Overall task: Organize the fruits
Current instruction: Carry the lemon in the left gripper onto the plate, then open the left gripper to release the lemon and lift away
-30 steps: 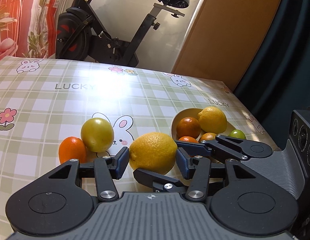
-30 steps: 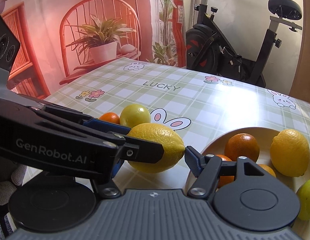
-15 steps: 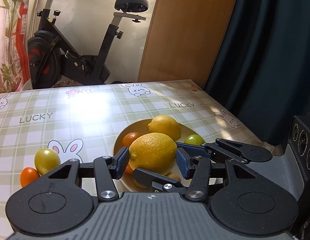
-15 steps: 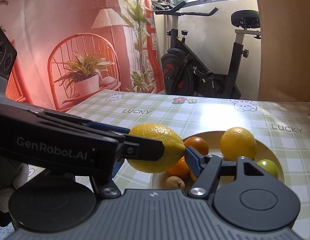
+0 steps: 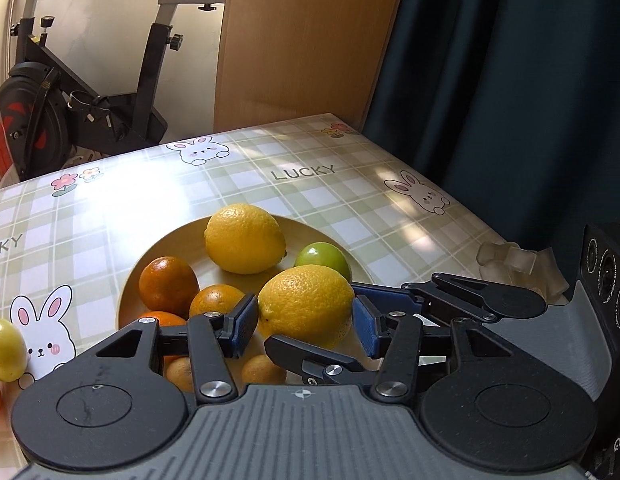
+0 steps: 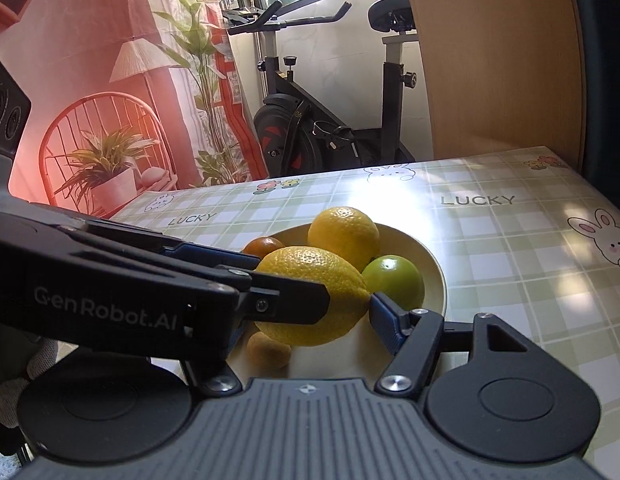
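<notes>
Both grippers pinch one large yellow lemon point(image 5: 306, 304) at frame centre: left gripper point(image 5: 306, 322) and right gripper point(image 6: 310, 312) half-spread, above the round beige fruit plate point(image 5: 166, 248).

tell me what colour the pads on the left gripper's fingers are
Blue. The pads on the left gripper show best in the left wrist view, pressed against the lemon.

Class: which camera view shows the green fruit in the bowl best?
The right wrist view: the green fruit shows almost whole beside the held lemon. In the left wrist view the lemon hides its lower half.
</notes>
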`<control>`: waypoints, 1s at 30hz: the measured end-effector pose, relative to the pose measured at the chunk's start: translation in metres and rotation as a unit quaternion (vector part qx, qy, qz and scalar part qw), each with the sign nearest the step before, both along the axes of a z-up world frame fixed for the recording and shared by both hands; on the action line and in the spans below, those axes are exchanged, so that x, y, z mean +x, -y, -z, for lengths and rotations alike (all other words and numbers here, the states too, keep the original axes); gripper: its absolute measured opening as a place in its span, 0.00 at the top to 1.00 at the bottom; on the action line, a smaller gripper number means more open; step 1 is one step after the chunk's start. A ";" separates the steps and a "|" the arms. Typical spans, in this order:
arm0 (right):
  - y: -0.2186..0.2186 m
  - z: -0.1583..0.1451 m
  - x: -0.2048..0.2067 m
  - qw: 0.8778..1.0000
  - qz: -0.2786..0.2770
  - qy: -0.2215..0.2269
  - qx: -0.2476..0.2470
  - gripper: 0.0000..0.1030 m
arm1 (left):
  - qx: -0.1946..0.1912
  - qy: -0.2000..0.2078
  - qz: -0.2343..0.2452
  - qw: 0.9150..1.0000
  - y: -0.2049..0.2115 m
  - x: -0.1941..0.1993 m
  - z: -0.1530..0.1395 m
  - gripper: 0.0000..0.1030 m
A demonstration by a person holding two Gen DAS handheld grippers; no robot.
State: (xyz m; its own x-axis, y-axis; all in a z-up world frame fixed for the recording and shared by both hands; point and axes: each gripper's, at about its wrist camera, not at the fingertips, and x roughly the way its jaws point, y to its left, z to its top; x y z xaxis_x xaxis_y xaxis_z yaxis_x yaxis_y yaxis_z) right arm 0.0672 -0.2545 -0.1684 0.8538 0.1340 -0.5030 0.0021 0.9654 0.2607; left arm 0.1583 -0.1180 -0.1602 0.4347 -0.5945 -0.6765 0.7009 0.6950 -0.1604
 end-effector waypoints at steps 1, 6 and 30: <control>0.002 0.002 0.001 1.000 0.000 -0.003 0.001 0.34 | 0.000 -0.002 -0.003 1.000 0.000 0.001 0.001 0.47; 0.004 0.007 0.012 1.000 -0.012 -0.003 -0.011 0.34 | 0.003 -0.005 -0.012 1.000 0.000 0.009 0.003 0.49; 0.003 0.022 0.032 0.998 -0.016 0.000 -0.054 0.33 | 0.000 -0.007 -0.025 1.000 0.003 0.018 0.007 0.49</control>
